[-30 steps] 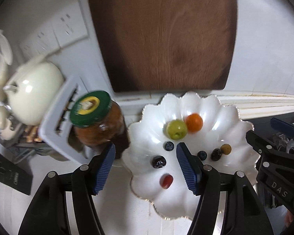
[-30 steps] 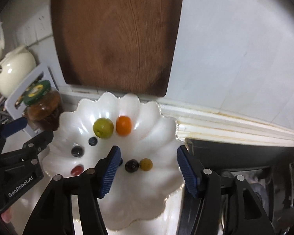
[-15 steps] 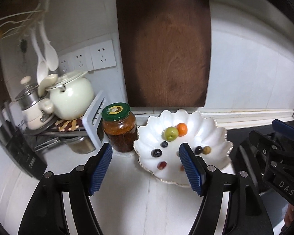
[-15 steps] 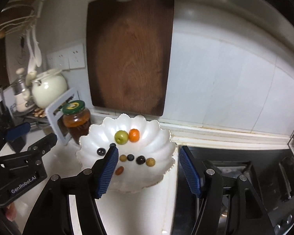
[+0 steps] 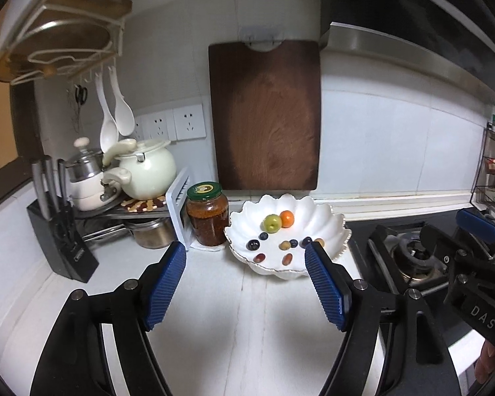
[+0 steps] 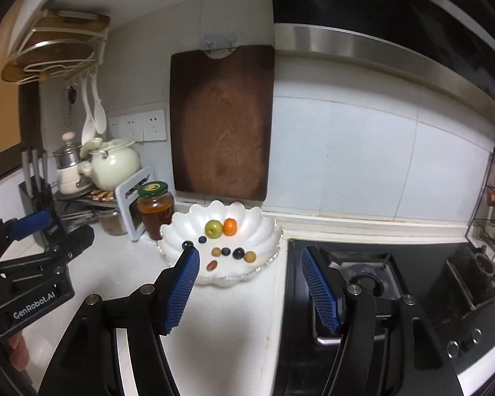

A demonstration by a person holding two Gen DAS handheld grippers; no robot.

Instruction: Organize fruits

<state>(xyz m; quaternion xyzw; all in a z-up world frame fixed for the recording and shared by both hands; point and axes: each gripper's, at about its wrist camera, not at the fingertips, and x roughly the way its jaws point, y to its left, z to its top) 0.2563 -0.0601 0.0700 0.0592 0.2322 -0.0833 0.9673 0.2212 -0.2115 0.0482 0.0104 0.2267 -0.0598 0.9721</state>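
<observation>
Both tools, left tool [image 5: 246,288] opening and right tool [image 6: 249,292] apart, hold nothing, so approach the scalloped white dish [image 5: 333,231] of fruits mid-frame on the worktop [image 5: 247,323] slowly, picking one small fruit at a time.

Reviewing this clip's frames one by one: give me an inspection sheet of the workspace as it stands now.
Surface: white counter, bare in front of the grippers.
Job's things: white scalloped dish holds a green fruit, an orange fruit and several small dark, tan and red fruits.
Clutter: green-lidded jar left of the dish; knife block; cream pot on a rack.
Grippers: left gripper jaws opening, nothing between them; right gripper open, empty.
Cables: nothing seen.
Surroundings: wooden cutting board hung on the tiled wall; gas hob right of the counter; wall sockets.
</observation>
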